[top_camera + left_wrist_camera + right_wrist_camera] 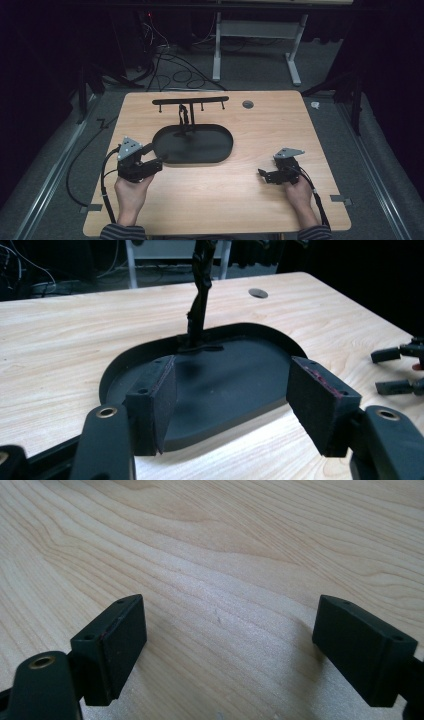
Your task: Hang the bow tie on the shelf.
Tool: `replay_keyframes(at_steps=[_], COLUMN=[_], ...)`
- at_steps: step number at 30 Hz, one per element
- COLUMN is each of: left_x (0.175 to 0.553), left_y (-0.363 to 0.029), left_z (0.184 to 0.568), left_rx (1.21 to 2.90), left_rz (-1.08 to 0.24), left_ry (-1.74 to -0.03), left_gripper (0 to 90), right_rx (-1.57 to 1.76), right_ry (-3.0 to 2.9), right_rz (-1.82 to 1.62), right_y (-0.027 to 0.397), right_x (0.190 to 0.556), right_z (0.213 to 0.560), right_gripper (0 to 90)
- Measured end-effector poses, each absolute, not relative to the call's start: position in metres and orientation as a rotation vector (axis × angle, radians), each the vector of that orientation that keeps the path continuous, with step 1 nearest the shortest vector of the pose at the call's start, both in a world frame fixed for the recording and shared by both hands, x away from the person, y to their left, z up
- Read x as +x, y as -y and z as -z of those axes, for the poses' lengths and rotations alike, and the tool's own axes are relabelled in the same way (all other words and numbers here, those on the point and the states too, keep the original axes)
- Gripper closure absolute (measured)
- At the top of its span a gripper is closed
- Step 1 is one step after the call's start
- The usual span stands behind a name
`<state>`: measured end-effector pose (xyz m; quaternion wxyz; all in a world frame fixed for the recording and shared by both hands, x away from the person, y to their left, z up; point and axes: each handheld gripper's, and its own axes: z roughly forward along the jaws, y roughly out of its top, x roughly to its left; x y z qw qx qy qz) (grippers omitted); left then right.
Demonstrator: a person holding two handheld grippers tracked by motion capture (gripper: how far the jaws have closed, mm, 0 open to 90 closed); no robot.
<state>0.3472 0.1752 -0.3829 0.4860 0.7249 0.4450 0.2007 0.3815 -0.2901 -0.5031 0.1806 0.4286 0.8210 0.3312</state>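
Resting on wooden table (pixel 210 200), both empty: left gripper (pixel 150 157) jaws spread at rim of black oval tray (pixel 200 150); right gripper (pixel 264 175) jaws spread over bare wood. Nothing grasped; no progress judged yet.

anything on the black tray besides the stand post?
No. In the left gripper view, the tray is bare around the post.

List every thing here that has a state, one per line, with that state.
Left gripper: open, holding nothing, at the near left rim of the tray.
Right gripper: open, holding nothing, over bare table.
Tray: flat on the table, nothing lying in it, stand fixed at its far edge.
Stand: upright, hooks bare.
Table: bare apart from tray and stand.
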Motion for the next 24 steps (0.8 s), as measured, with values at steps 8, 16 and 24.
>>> replay_keyframes(at_steps=[8,16,24], left_x=[0.341,0.333,0.33], left_y=[-0.177,-0.181,-0.183], left_z=[0.393,0.403,0.41], left_rx=[1.771,1.764,1.754], left_rz=[-0.458,-0.437,-0.422], left_ry=[-1.085,-1.097,-1.116], left_gripper=[37.1,37.0,37.0], right_rx=[1.211,1.209,1.21], right_ry=[-2.319,-2.32,-2.32], right_rz=[-0.936,-0.936,-0.937], right_y=[0.29,0.29,0.29], right_x=[0.381,0.381,0.381], right_z=[0.503,0.503,0.503], right_gripper=[15.0,15.0,15.0])
